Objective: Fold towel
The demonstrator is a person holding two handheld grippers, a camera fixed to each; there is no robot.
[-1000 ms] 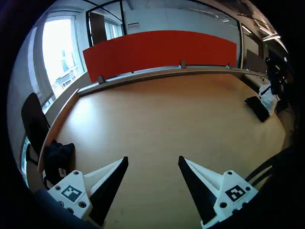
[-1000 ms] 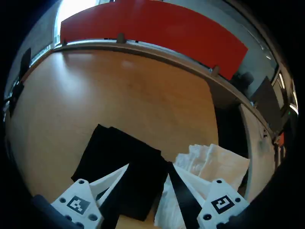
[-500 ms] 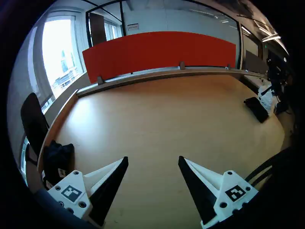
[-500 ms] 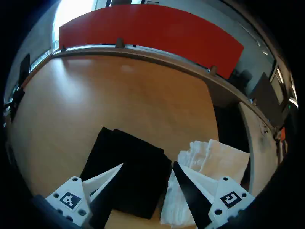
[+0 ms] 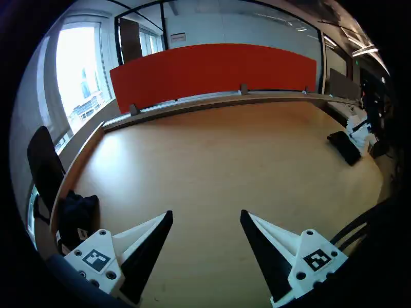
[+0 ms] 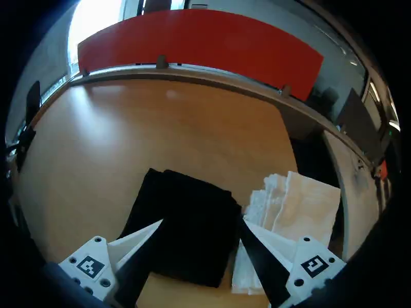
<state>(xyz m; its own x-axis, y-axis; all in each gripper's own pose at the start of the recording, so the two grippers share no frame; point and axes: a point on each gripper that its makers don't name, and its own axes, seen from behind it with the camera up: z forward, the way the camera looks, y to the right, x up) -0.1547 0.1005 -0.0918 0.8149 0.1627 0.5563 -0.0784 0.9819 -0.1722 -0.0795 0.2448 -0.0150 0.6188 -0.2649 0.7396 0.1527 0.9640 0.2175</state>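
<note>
In the right gripper view, the right tongs point(image 6: 201, 226) are spread wide and hold nothing. Their two dark fingers reach out on either side of a black towel point(image 6: 190, 205). The towel lies flat on the near edge of a pale wooden counter point(image 6: 154, 128), folded into a thick rectangle with its layers showing along the left side. Whether the finger tips touch the cloth or hang just above it cannot be told.

Just beside the black towel, on the right, lies a white towel point(image 6: 303, 197), also folded, its textured edges stacked and a little uneven. Beyond both, the counter runs bare to a long red divider panel point(image 6: 205, 41) at its far edge.

In the left gripper view, the left tongs point(image 5: 205, 226) are likewise wide apart and empty. They hang over bare counter well apart from the towels, which look small at the far right. A dark chair point(image 5: 43, 159) and a dark bag point(image 5: 77, 215) sit at the left end, with a bright window point(image 5: 82, 77) behind.

The towel is probably light, soft and limp, and it would sag and slide on the smooth wood rather than keep its shape. The surest hold is likely a pinch at a corner or through the edge layers, one corner for each pair of tongs.
</note>
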